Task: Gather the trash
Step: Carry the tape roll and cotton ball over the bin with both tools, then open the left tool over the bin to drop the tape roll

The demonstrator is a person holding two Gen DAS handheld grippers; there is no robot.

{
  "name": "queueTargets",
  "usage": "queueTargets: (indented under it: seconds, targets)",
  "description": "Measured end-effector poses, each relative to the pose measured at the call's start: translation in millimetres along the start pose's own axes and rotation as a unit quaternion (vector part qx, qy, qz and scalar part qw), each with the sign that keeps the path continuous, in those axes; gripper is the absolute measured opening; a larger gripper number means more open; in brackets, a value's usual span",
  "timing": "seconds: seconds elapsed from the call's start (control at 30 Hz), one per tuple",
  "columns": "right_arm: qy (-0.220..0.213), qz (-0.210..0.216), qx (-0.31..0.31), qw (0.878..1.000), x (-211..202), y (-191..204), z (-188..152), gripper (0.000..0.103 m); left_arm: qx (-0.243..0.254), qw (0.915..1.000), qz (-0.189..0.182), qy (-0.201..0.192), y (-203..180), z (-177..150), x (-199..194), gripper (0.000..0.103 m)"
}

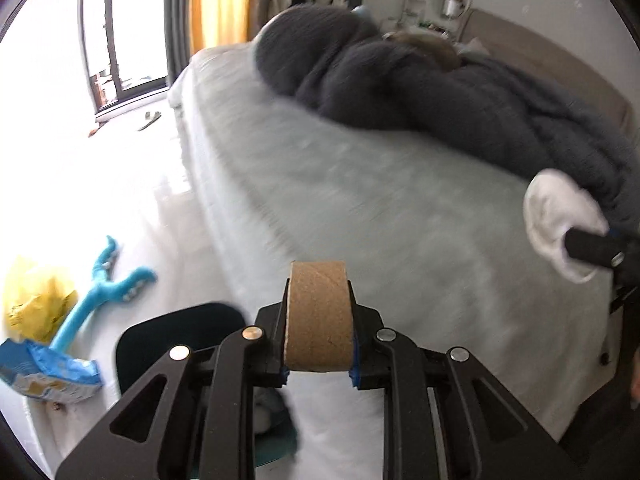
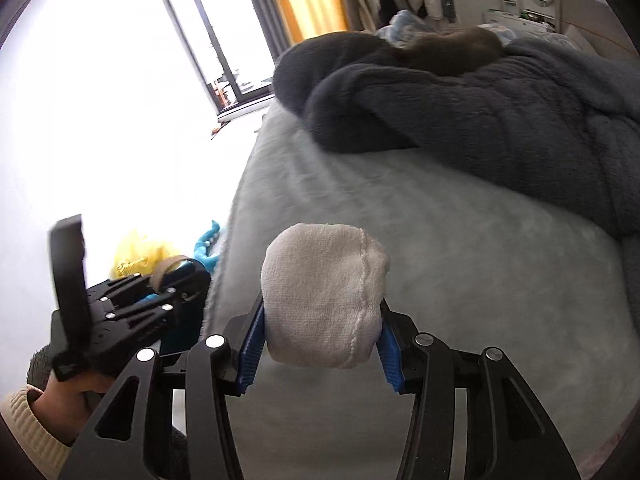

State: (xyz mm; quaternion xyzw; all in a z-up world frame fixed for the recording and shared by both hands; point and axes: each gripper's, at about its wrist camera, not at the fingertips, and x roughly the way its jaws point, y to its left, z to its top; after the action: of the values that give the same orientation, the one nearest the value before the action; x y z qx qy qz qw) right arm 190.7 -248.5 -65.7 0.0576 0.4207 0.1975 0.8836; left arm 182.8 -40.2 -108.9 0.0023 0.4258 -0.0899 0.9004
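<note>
My left gripper [image 1: 318, 300] is shut on a brown cardboard roll [image 1: 318, 316] and holds it above the near edge of the bed, over a dark bin [image 1: 176, 332] on the floor. My right gripper [image 2: 322, 312] is shut on a white balled-up cloth [image 2: 324, 294] above the grey bed sheet [image 2: 440, 280]. The white cloth also shows at the right of the left wrist view [image 1: 560, 220]. The left gripper with the roll [image 2: 168, 270] shows at the lower left of the right wrist view.
A dark blanket [image 1: 460, 92] lies piled across the bed. On the floor left of the bed are a yellow bag [image 1: 36, 300], a blue toy [image 1: 104, 284] and a blue wrapper [image 1: 48, 372]. A window [image 1: 120, 28] is at the back.
</note>
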Motion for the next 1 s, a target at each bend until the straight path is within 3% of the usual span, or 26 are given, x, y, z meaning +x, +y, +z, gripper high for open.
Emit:
queueTargets:
  seconds: [0.17, 0.33, 1.0]
  targets:
    - [0.004, 0.013, -0.013, 1.000, 18.9, 30.4, 6.9, 0.050, -0.027, 0.9983, 0.031, 0.041, 37.1, -18.1, 12.7, 0.023]
    - [0.015, 0.032, -0.028, 0.999, 42.4, 60.0, 12.3, 0.050, -0.053, 0.9960, 0.045, 0.056, 69.9, -34.7, 16.8, 0.023]
    - [0.079, 0.090, -0.097, 0.988, 137.5, 173.5, 5.8, 0.050, -0.142, 0.9784, 0.053, 0.141, 169.3, -92.9, 48.0, 0.023]
